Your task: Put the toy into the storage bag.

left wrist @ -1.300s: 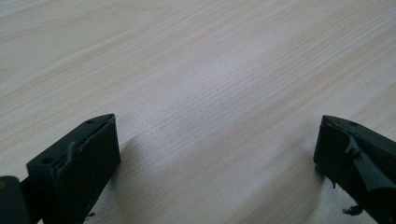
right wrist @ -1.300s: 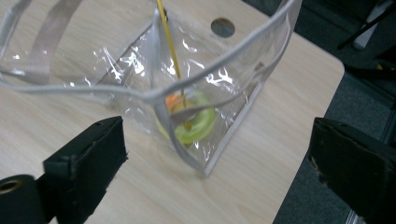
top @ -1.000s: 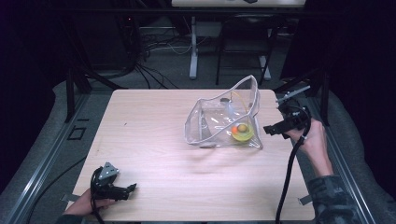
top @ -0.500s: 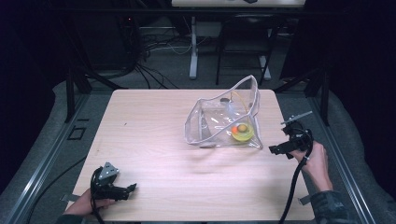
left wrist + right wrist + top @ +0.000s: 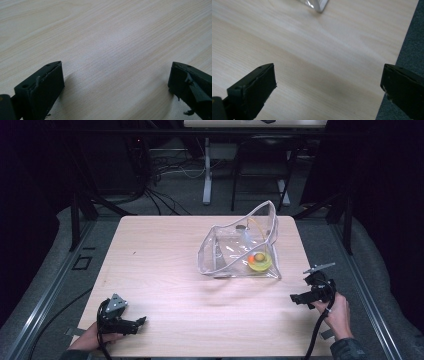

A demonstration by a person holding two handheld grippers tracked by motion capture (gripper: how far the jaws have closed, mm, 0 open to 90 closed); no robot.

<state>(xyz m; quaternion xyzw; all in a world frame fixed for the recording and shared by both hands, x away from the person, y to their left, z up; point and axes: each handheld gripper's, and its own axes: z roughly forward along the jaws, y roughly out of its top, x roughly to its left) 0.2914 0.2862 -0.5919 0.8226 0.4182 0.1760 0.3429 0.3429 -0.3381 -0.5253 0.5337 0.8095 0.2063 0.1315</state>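
Left gripper: one, the left gripper (image 5: 137,322) lay at the near left corner of the table (image 5: 160,260), held by a hand (image 5: 90,340) partly cut off at the bottom edge; in the left gripper view its jaws stood wide apart over bare wood, with nothing between them.
Table: one, pale wood, its near edge cut off in the high view.
Bag: one clear plastic bag (image 5: 227,252) sat on the far right half of the table, well apart from both grippers; it stood open and crumpled, with a pale rim looping upward.
Bag contents: a yellow-green round thing (image 5: 260,264) with a brownish ball on it and an orange spot beside it; what these were could not be made out through the plastic.
Bag corner: one shiny corner of the bag (image 5: 317,5) showed at the top of the right gripper view, cut off by the frame.
Right gripper: one, the right gripper (image 5: 295,298) hung at the table's right edge, near the bag's near right corner; its jaws were spread wide, holding nothing.
Right hand: one hand (image 5: 337,312), with the sleeve cut off below.
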